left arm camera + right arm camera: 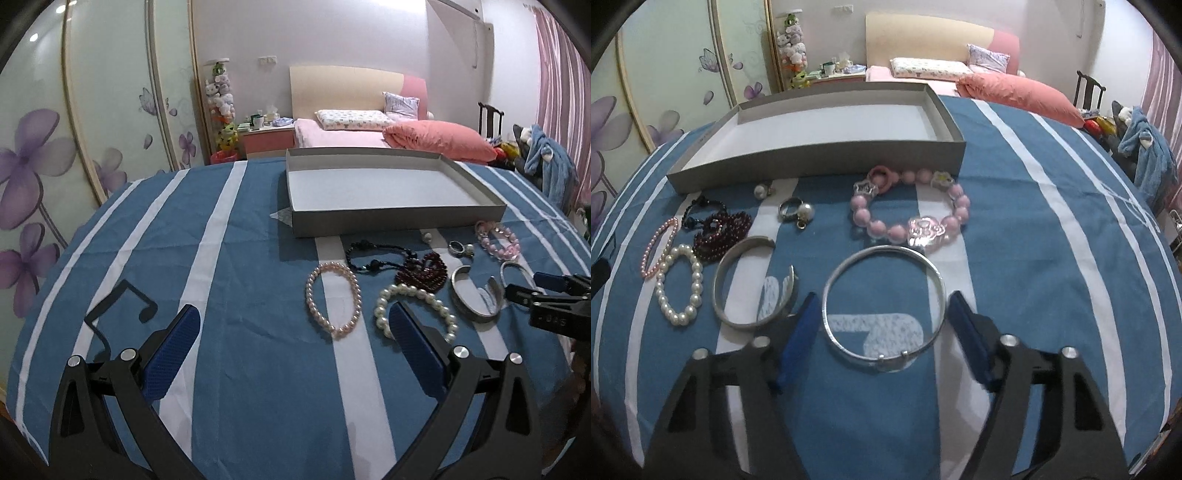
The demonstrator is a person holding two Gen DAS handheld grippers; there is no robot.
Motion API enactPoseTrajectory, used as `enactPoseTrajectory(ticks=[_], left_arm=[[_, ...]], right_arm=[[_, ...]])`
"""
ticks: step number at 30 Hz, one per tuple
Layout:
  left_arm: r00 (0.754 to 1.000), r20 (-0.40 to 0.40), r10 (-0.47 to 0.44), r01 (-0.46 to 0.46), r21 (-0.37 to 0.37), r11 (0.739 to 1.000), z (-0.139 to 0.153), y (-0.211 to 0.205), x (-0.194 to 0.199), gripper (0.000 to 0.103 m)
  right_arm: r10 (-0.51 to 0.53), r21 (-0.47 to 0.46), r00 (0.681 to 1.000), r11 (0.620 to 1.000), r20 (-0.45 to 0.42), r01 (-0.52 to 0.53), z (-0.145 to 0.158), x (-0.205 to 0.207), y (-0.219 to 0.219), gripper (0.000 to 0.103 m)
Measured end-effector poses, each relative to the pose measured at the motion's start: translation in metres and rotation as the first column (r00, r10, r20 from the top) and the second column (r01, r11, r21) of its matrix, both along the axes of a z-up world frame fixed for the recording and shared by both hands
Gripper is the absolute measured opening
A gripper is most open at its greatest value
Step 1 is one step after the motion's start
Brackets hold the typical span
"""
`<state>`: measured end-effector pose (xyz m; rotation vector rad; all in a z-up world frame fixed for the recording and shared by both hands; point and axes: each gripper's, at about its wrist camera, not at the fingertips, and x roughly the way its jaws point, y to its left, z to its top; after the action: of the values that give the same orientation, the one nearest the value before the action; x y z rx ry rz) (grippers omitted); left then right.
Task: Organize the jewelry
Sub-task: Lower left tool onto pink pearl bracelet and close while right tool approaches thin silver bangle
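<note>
Left gripper [293, 341] jaws wide apart, holding nothing, over blue striped tabletop [240, 369], lower centre of left view. Right gripper [882, 328] jaws wide apart, holding nothing; thin silver bangle [884, 302] lies flat between pads. Gray box [827, 147] upper centre, open. Below it: pink bead bracelet [908, 210], wide silver cuff [738, 280], white pearl bracelet [679, 288], dark red beads [718, 232], ring [790, 206].
</note>
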<state>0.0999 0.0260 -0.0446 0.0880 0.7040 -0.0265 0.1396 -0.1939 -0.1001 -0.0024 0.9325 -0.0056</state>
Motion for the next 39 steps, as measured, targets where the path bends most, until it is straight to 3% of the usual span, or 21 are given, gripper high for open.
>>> enactPoseTrajectory(ticks=[3, 11, 17, 24, 30, 33, 34, 39], left_arm=[[1.000, -0.019, -0.012, 0.013, 0.024, 1.000, -0.001, -0.002, 0.011, 0.100], [0.992, -0.123, 0.004, -0.001, 0.021, 1.000, -0.019, 0.000, 0.050, 0.072], [0.983, -0.184, -0.019, 0.025, 0.032, 0.999, -0.033, -0.005, 0.051, 0.052], [0.982, -0.187, -0.032, 0.029, -0.016, 0.999, -0.028, 0.001, 0.047, 0.041], [0.983, -0.183, -0.035, 0.031, -0.025, 0.999, -0.029, 0.000, 0.050, 0.039], [0.983, -0.179, -0.042, 0.038, -0.024, 0.999, -0.029, -0.001, 0.050, 0.012], [0.983, -0.180, -0.042, 0.038, -0.026, 0.999, -0.029, -0.002, 0.051, 0.008], [0.982, -0.184, -0.052, 0.043, -0.050, 0.998, -0.028, 0.006, 0.049, 0.006]], right_arm=[[0.009, 0.000, 1.000, 1.000, 0.006, -0.009, 0.002, -0.001, -0.003, 0.067], [0.011, -0.001, 1.000, 1.000, 0.019, -0.011, 0.005, 0.002, -0.004, 0.068], [0.011, -0.002, 1.000, 1.000, 0.019, -0.010, 0.004, 0.002, -0.004, 0.068], [0.021, -0.007, 1.000, 1.000, 0.007, -0.021, 0.005, 0.007, -0.007, 0.071], [0.047, -0.005, 0.999, 0.999, -0.009, -0.047, 0.006, 0.010, -0.009, 0.068], [0.060, -0.009, 0.998, 0.998, -0.014, -0.060, 0.007, 0.011, -0.008, 0.067], [0.061, -0.005, 0.998, 0.998, -0.015, -0.061, 0.007, 0.010, -0.009, 0.067], [0.051, 0.015, 0.999, 0.999, -0.006, -0.051, 0.007, 0.004, -0.012, 0.067]])
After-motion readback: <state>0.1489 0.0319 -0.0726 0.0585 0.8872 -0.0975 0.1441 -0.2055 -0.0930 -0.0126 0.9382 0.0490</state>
